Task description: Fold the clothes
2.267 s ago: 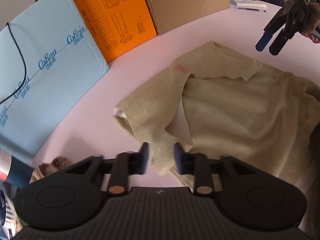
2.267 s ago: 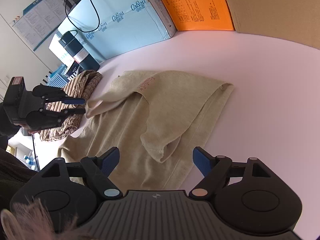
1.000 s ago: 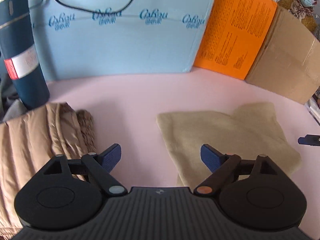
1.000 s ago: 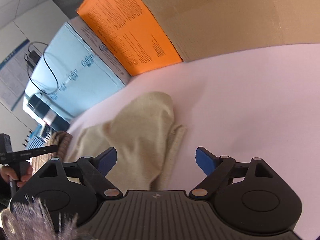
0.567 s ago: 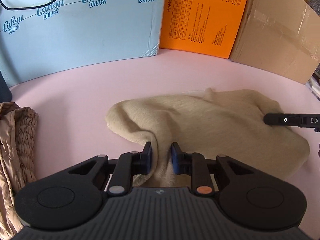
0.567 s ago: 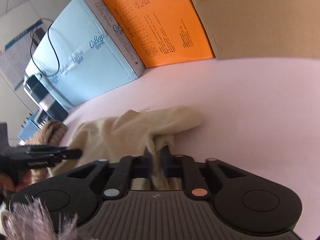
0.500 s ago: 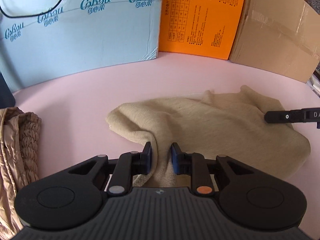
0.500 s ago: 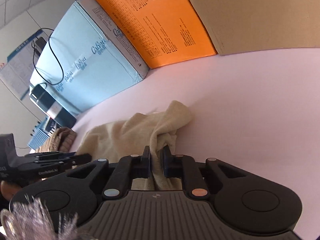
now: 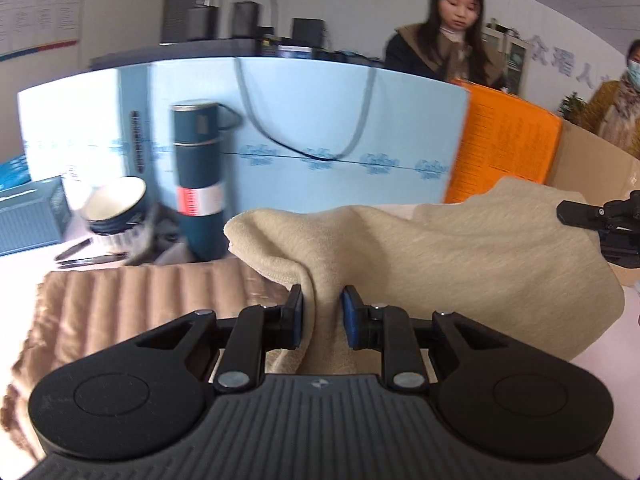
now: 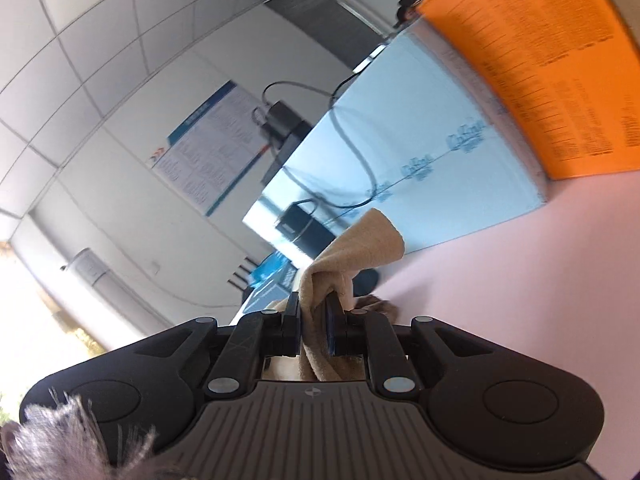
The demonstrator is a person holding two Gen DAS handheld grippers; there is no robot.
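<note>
The folded beige shirt [image 9: 460,252] hangs in the air, lifted off the pink table. My left gripper [image 9: 322,312] is shut on one bunched end of it, just above a brown quilted garment [image 9: 132,308]. My right gripper [image 10: 313,320] is shut on the other end of the beige shirt [image 10: 360,248], a flap of which sticks up past the fingers. In the left wrist view the right gripper [image 9: 600,220] shows at the far right edge, gripping the cloth. Both views are blurred by motion.
A dark blue flask [image 9: 198,176] and a bowl [image 9: 116,208] stand behind the brown garment. A light blue box [image 9: 320,132], an orange box [image 9: 504,140] and a cardboard box [image 9: 600,164] line the pink table's [image 10: 520,272] far edge. Two people [image 9: 452,28] stand behind the boxes.
Both grippers have lifted the folded beige shirt off the table and swung it left, over the brown quilted garment. The cameras now tilt up toward the room.
</note>
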